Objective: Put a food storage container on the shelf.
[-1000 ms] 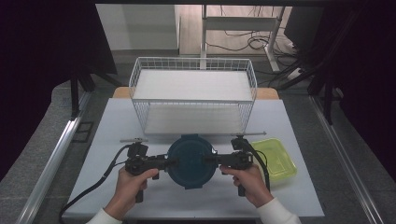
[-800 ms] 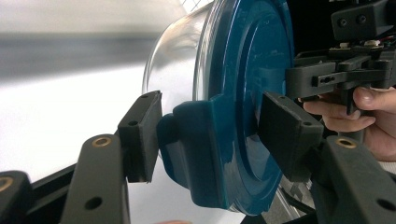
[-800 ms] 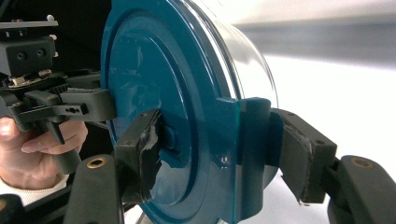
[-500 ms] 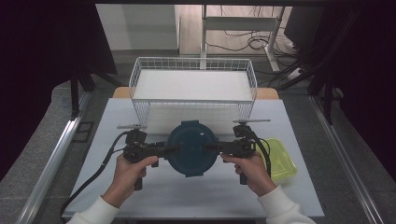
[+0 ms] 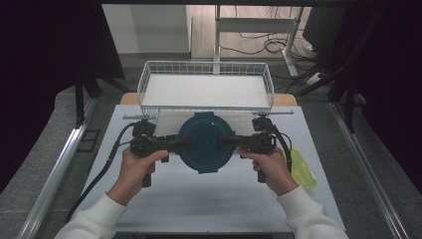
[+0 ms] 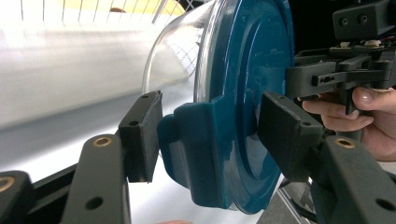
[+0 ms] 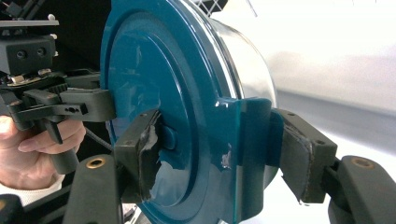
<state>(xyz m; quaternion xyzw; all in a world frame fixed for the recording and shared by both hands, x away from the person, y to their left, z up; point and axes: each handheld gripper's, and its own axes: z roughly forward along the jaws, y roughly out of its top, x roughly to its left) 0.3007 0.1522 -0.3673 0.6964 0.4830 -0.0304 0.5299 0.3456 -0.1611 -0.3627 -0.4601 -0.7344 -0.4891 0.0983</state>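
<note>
Above the white counter (image 5: 209,199), just short of the wire basket (image 5: 206,74), the round teal-lidded container (image 5: 205,142) hangs between both tools: left tool (image 5: 181,144) and right tool (image 5: 228,142) each pinch a lid clip. Pickup looks done; setting it into the basket probably remains.

High view overhead facing forward-down; both gripper views close, facing inward on shared teal-lidded container (image 5: 205,142).
</note>
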